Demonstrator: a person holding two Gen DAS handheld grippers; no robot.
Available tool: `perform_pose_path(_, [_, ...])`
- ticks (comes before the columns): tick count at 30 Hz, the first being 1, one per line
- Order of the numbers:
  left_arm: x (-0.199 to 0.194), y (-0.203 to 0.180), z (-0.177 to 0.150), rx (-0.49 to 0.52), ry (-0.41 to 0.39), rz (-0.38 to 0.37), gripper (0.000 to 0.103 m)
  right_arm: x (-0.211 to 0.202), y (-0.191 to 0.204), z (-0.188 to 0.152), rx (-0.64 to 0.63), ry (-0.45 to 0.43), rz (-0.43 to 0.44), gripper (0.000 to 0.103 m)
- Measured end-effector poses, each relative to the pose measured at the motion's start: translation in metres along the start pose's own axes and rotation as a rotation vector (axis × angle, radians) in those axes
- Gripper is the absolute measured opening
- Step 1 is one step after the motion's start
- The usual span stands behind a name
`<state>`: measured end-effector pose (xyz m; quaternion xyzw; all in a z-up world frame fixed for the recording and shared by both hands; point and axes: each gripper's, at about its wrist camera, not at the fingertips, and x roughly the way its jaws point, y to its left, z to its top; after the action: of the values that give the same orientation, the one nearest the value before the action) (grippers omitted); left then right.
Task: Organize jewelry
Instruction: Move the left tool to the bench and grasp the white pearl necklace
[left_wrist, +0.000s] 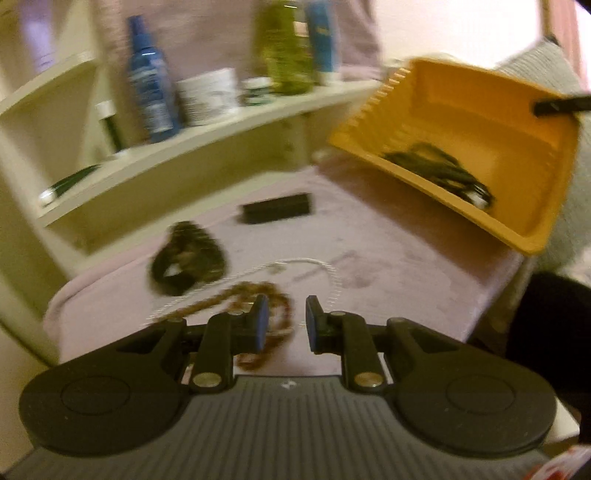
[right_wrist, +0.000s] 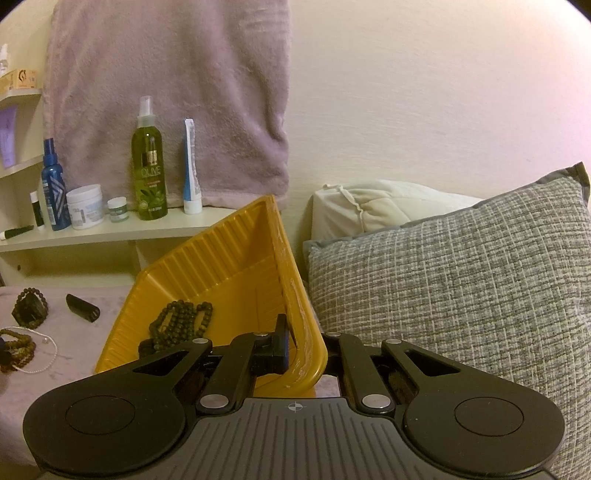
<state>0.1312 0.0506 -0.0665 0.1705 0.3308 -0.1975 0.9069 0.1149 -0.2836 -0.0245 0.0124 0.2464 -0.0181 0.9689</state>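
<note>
My right gripper (right_wrist: 303, 350) is shut on the near rim of a yellow ribbed tray (right_wrist: 221, 266), which is held tilted above the pink cloth. A dark green bead string (right_wrist: 181, 321) lies inside it. In the left wrist view the tray (left_wrist: 480, 122) is at the upper right with the beads (left_wrist: 439, 170) at its low side. My left gripper (left_wrist: 287, 321) is slightly open and empty, low over a brown bead necklace (left_wrist: 255, 293). A thin white chain (left_wrist: 306, 262), a dark beaded bracelet (left_wrist: 188, 258) and a small black case (left_wrist: 277, 208) lie beyond on the cloth.
A cream shelf (right_wrist: 122, 230) behind the cloth holds a blue spray bottle (right_wrist: 53, 184), a white jar (right_wrist: 85, 206), a green olive bottle (right_wrist: 149, 166) and a tube (right_wrist: 191, 166). A grey woven pillow (right_wrist: 461, 288) lies to the right. A pink towel (right_wrist: 166, 92) hangs on the wall.
</note>
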Motion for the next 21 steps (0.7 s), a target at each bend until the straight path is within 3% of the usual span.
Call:
perform_pose_path(7, [0.020,-0.026,-0.001,0.312,0.064,-0.033,0.020,0.000,-0.002,-0.001,0.000,0.004,-0.002,0.007])
perform_pose_path(18, [0.025,0.005,0.010,0.512,0.164,-0.177,0.018,0.000,-0.002,-0.001,-0.003,0.006,-0.005,0.007])
perform_pose_path(21, [0.028,0.001,0.013,0.609,0.178,-0.190,0.016,0.001,-0.003,-0.001,-0.005,0.008,-0.006,0.007])
